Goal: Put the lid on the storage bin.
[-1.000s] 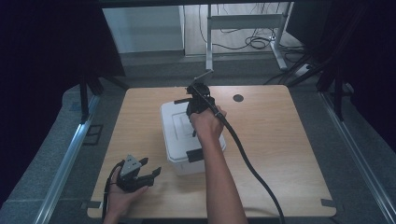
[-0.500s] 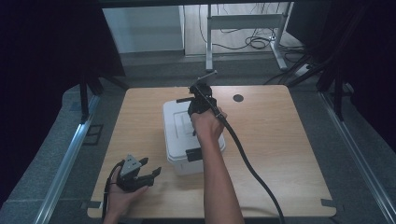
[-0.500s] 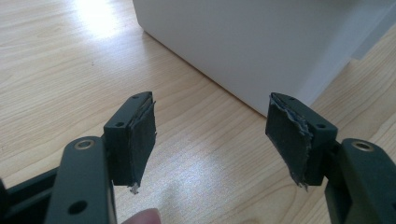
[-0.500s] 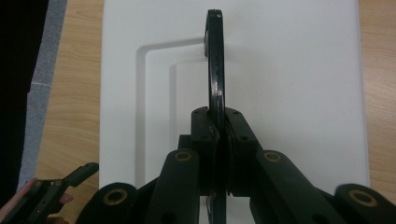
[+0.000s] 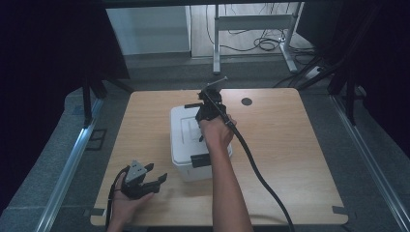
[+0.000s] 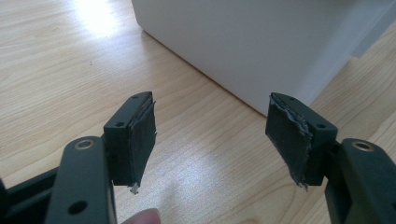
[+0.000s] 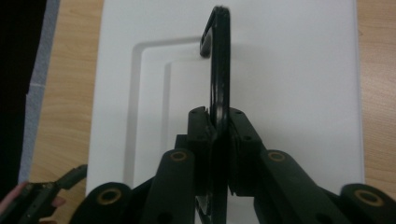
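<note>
R tool (image 7: 218,122) clamps handle (image 7: 218,60) over box (image 5: 186,145).

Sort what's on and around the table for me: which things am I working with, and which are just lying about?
In the job:
white box
black handle, clamped in the right gripper
left gripper, open beside the box

Lying about:
round black spot on the table
cables on the floor

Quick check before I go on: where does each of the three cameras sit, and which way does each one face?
High view: above the person's side, looking forward and down on the table; both forearms enter from below.
Left gripper view: rides the left gripper, jaws open, facing the white box.
Right gripper view: rides the right gripper, looking down on the box lid, jaws shut on the black handle.
All share the white box.
</note>
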A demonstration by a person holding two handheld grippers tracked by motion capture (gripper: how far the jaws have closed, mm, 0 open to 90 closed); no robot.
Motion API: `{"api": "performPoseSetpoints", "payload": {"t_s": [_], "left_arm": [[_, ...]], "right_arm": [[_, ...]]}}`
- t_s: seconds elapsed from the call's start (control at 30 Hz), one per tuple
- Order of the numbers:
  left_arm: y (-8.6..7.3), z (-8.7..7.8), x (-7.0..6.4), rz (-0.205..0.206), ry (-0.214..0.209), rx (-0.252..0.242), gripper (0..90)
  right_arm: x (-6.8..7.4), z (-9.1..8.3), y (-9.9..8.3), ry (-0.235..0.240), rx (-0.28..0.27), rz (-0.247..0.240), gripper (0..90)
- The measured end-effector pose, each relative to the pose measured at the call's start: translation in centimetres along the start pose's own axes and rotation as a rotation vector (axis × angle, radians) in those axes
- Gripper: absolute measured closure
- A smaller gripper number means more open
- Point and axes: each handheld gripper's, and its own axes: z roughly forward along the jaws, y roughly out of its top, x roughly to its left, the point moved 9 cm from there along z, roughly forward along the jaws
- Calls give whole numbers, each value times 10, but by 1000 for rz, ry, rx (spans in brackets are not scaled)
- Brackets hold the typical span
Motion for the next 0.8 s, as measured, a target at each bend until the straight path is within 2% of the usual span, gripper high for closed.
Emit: {"api": "performPoseSetpoints", "payload": {"t_s": [0.1, 0.53, 0.63, 0.7, 0.8], "left_arm": [[-1, 0, 1, -2, 1, 3, 334], [-1, 1, 1, -1, 4, 6, 334], [-2, 1, 1, -1, 3, 7, 334], [-2, 2, 1, -1, 4, 9, 334], [-2, 2, 1, -2, 4, 10, 334]], "right_arm": [[2, 5, -3, 4, 29, -42, 745], [-5, -14, 1, 60, 18, -65, 710], [-6, -16, 1, 62, 20, -69, 741], [-5, -17, -1, 63, 34, -94, 816], [-3, -18, -1, 73, 35, -91, 823]]}}
